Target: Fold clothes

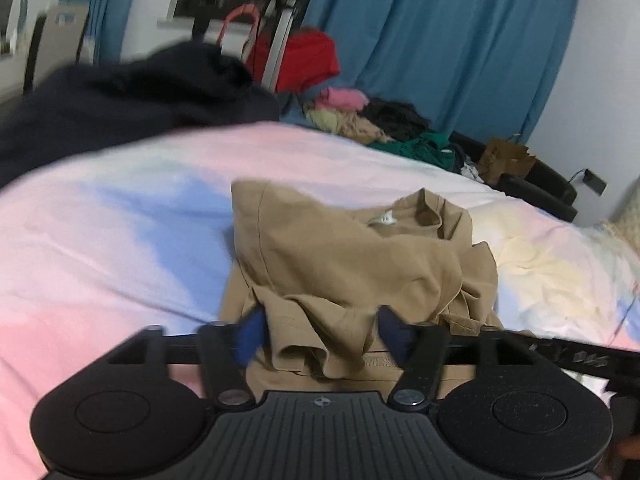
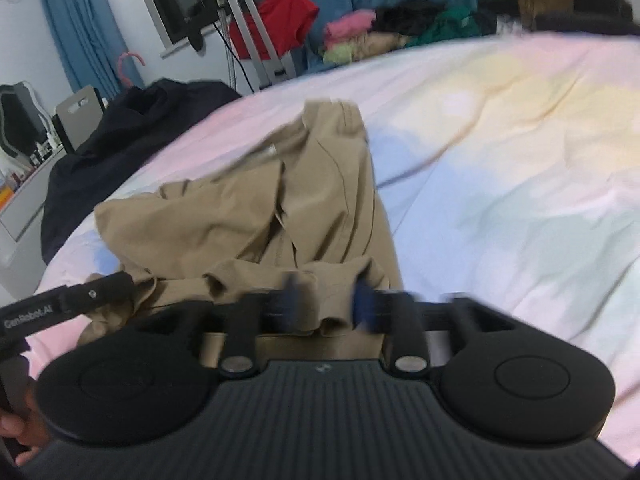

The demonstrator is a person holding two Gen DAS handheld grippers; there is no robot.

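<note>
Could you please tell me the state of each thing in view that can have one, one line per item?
Tan cotton T-shirt: partly folded, rumpled, lying on the pastel bedsheet.
Left hand-held gripper: open, fingers astride the shirt's bunched near edge.
Right hand-held gripper: open, fingers astride the same edge.
Dark navy garment: unfolded, heaped.
Mixed clothes pile: unfolded, jumbled.

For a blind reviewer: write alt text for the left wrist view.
The left claw, fingers apart, straddles the bunched near edge of a tan shirt lying on a pastel bedsheet. Behind it sit a dark garment, a clothes pile and blue curtains.
</note>
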